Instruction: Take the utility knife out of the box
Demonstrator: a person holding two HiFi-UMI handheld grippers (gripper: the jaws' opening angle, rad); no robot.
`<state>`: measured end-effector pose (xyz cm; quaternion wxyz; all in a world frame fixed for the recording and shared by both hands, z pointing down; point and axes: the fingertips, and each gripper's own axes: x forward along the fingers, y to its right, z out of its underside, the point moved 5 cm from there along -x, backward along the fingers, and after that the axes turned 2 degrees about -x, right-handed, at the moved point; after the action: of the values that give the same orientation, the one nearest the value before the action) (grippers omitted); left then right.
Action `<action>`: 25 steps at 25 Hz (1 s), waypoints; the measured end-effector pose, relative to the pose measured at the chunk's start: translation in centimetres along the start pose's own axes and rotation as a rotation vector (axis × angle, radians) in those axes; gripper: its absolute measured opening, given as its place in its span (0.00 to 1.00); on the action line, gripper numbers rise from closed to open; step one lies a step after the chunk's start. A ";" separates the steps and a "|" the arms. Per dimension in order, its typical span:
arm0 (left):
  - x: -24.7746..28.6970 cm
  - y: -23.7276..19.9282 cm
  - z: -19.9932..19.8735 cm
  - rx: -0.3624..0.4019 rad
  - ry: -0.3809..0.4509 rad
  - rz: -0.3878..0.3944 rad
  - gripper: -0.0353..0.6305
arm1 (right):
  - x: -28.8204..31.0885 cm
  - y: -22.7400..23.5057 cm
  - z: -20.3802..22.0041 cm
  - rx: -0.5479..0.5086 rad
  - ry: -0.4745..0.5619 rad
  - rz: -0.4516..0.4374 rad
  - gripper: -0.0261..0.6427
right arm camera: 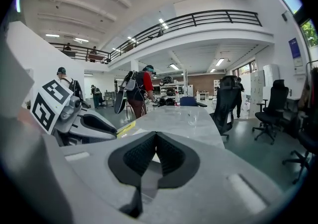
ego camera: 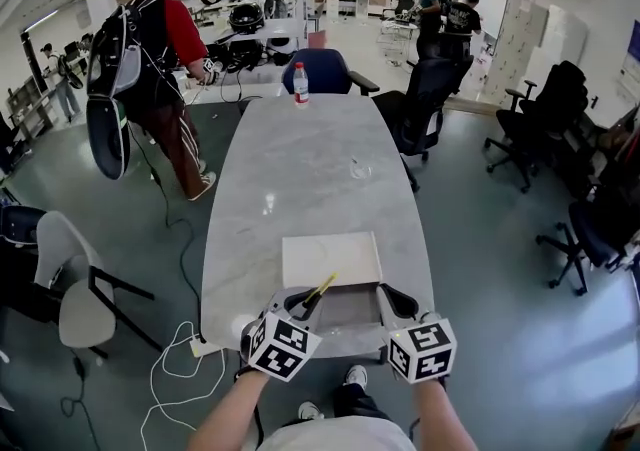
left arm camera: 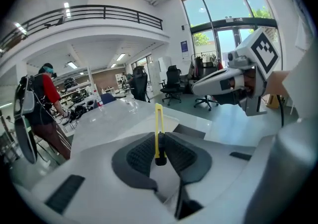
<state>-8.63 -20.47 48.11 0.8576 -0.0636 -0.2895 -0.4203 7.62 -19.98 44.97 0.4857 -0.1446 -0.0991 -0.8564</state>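
Head view, near end of the table (ego camera: 300, 169). My left gripper (ego camera: 303, 302) is clamped narrowly on the utility knife (ego camera: 321, 290), with the pads pressing its two flat sides. My right gripper (ego camera: 386, 293) sits just beside it across the box (ego camera: 335, 257), jaws together.

Left gripper view. The pads of the left gripper (left arm camera: 160, 144) hold the knife (left arm camera: 158, 127) by its dark rear end. The yellow body runs straight out along the jaw line and tilts upward, away from me. The knife's long axis is therefore the gripper's own pointing axis (wherever I aim the hand, the free end leads). The pale box panel and the marble lie beyond and below the yellow tip. The right gripper (left arm camera: 226, 81) shows at upper right, near but apart.

Right gripper view. The jaws of the right gripper (right arm camera: 155, 144) meet with nothing between them. To their left the left gripper (right arm camera: 82, 123) carries the knife (right arm camera: 125, 128), seen as a yellow sliver.

Reading. The knife looks lifted off the box floor, though its free end overlaps the white panel in the head view, and I cannot tell whether it has cleared the rim. I judge that the left hand alone governs the next move. Because the free end points toward the far end of the table, a withdrawal should go up and to my left, onto bare marble.
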 end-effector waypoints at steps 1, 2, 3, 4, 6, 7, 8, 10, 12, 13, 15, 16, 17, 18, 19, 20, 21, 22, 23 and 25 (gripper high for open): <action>-0.6 -0.2 -0.1 -0.010 0.016 -0.013 0.14 | -0.1 -0.3 -0.1 -0.003 0.003 -0.002 0.05; -1.3 -0.4 -0.2 -0.016 0.030 -0.027 0.14 | -0.3 -0.5 -0.3 -0.005 0.007 -0.004 0.05; -1.9 -0.6 -0.2 -0.022 0.042 -0.041 0.14 | -0.5 -0.8 -0.4 -0.007 0.012 -0.007 0.05; -2.6 -0.8 -0.2 -0.031 0.054 -0.053 0.14 | -0.7 -1.1 -0.6 -0.010 0.018 -0.009 0.05; -3.7 -1.3 -0.2 -0.060 0.086 -0.072 0.14 | -0.9 -1.6 -1.1 -0.014 0.031 -0.010 0.05; -4.1 -1.6 -0.3 -0.077 0.107 -0.079 0.14 | -0.9 -1.8 -1.3 -0.014 0.036 -0.010 0.05; -4.4 -1.9 -0.4 -0.094 0.129 -0.086 0.14 | -0.8 -1.8 -1.4 -0.013 0.040 -0.009 0.05; -5.1 -2.4 -0.3 -0.128 0.170 -0.104 0.14 | -0.9 -2.1 -1.4 -0.008 0.045 -0.007 0.05; -6.1 -2.8 -0.1 -0.155 0.203 -0.126 0.14 | -1.1 -2.7 -1.3 -0.009 0.048 -0.005 0.05; -6.6 -3.0 0.0 -0.167 0.217 -0.137 0.14 | -1.2 -2.9 -1.3 -0.011 0.050 -0.005 0.05; -7.5 -3.3 0.3 -0.190 0.245 -0.160 0.14 | -1.5 -3.4 -1.3 -0.011 0.055 -0.003 0.05; -7.9 -3.4 0.4 -0.202 0.260 -0.169 0.14 | -1.6 -3.5 -1.4 -0.011 0.057 -0.002 0.05; -8.3 -3.4 0.4 -0.212 0.276 -0.177 0.14 | -1.8 -3.6 -1.4 -0.010 0.060 -0.001 0.05; -8.8 -3.3 0.4 -0.222 0.292 -0.183 0.14 | -2.0 -3.7 -1.4 -0.009 0.063 -0.001 0.05; -9.1 -3.2 0.5 -0.233 0.307 -0.188 0.14 | -2.2 -3.8 -1.4 -0.008 0.066 -0.002 0.05; -9.4 -3.1 0.6 -0.243 0.324 -0.192 0.14 | -2.4 -3.8 -1.5 -0.009 0.070 -0.002 0.05; -9.6 -3.0 0.8 -0.254 0.338 -0.195 0.14 | -2.6 -3.9 -1.5 -0.013 0.073 0.000 0.05; -9.7 -2.9 1.0 -0.263 0.349 -0.199 0.14 | -2.8 -4.0 -1.6 -0.020 0.075 0.003 0.05; -9.9 -2.9 1.1 -0.272 0.358 -0.202 0.14 | -2.9 -4.1 -1.6 -0.028 0.077 0.008 0.05; -10.1 -2.9 1.3 -0.285 0.368 -0.204 0.14 | -3.2 -4.2 -1.6 -0.035 0.084 0.015 0.05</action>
<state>-16.22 -14.97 43.26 0.8314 -0.0769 -0.0713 -0.5456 5.30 -15.75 42.23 0.4933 -0.1176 -0.0623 -0.8596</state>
